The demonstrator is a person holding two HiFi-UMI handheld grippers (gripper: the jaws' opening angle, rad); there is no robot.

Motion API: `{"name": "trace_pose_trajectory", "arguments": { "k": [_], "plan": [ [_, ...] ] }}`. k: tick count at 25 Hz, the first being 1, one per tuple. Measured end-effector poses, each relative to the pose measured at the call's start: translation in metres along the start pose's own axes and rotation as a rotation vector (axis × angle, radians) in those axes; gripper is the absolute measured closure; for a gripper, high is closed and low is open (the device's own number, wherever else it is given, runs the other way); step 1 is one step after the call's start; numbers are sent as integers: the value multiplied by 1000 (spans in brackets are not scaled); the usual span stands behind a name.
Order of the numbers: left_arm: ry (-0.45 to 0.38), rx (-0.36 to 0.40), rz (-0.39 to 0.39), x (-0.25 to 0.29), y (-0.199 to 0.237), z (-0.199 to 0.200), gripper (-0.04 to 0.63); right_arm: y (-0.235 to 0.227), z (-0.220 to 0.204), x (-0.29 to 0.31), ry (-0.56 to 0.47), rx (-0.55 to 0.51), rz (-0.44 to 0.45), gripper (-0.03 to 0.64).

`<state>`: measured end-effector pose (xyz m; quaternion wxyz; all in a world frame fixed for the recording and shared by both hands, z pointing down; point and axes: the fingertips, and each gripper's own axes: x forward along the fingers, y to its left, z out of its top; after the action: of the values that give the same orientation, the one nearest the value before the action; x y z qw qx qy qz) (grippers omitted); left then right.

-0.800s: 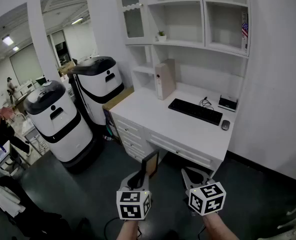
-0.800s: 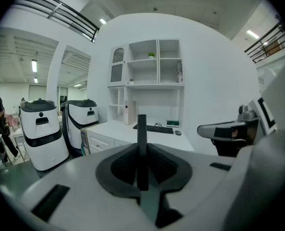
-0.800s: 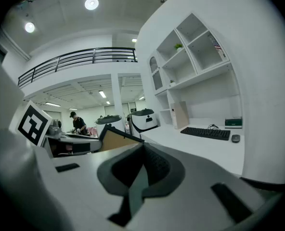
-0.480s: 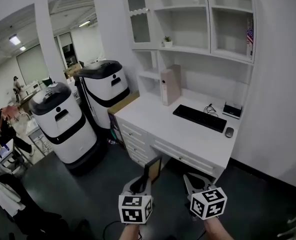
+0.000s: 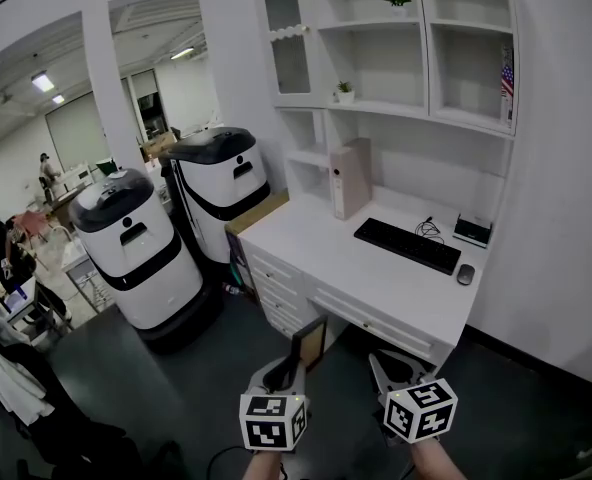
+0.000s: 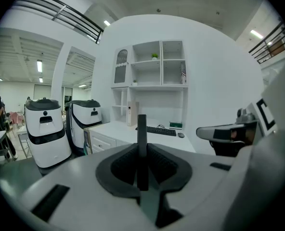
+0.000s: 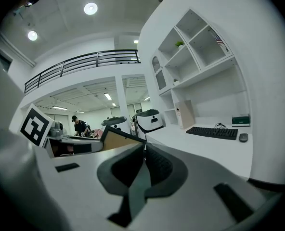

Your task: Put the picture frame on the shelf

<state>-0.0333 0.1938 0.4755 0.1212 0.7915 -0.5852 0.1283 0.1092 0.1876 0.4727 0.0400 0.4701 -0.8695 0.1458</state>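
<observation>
- Far left: white-and-black machine (image 5: 136,253) standing on the dark floor, a second like it just behind.
- Near centre-left: left gripper (image 5: 284,371) clamped on the picture frame (image 5: 309,341); frame upright and edge-on between the jaws, low over the floor, just short of the desk (image 5: 316,233).
- Just right of it: right gripper (image 5: 394,370), jaws pressed together with nothing between them.
- Far right: shelf (image 5: 416,115) above the desk, well apart from the frame; keyboard (image 5: 407,245) and mouse (image 5: 465,274) lying on the desk top.

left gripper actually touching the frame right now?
Touching. The left gripper is shut on the frame; the left gripper view shows it edge-on, pinched between both jaws.
</observation>
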Motion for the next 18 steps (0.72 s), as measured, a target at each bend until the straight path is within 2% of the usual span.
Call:
{"name": "trace_pose_trajectory", "arguments": {
  "k": [11,18],
  "plan": [
    [-8,-18,5,13,6,6,537,-8,5,11,5,-16,15,615],
    [-18,-28,-26,43,22,16,537,-22,13,40,-17,8,8,614]
  ]
}}
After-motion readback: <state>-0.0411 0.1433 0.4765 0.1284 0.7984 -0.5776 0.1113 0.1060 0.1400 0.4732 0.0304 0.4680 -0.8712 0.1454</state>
